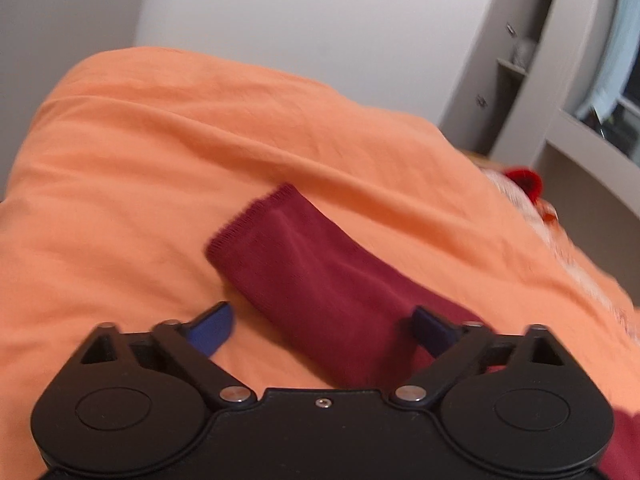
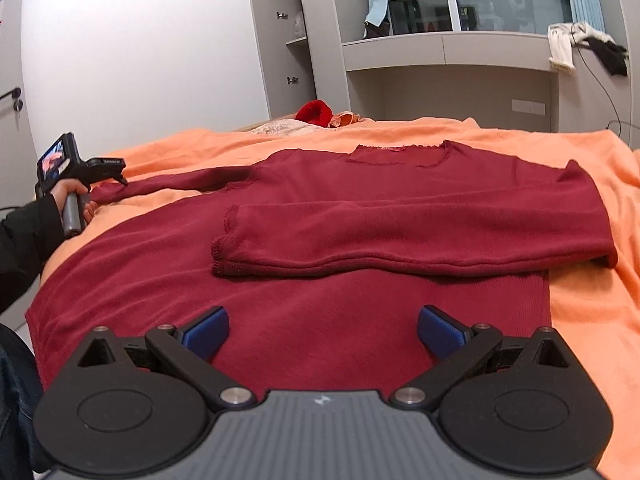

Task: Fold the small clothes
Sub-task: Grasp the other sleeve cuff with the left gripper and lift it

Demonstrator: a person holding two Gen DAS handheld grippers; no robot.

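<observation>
A dark red long-sleeved sweater lies flat on the orange bedspread, neck toward the far side. One sleeve is folded across its chest. The other sleeve stretches out to the left. In the left wrist view that sleeve runs between the fingers of my left gripper, cuff pointing away; the jaws stand wide and the pads do not press it. The right wrist view shows the left gripper at the cuff, held by a hand. My right gripper hovers open over the sweater's lower body, holding nothing.
A red fluffy item and pale fabric lie at the bed's far edge. Grey cabinets and a ledge stand behind the bed, with loose clothes on the ledge. A white wall is to the left. A dark sleeve reaches in from the left.
</observation>
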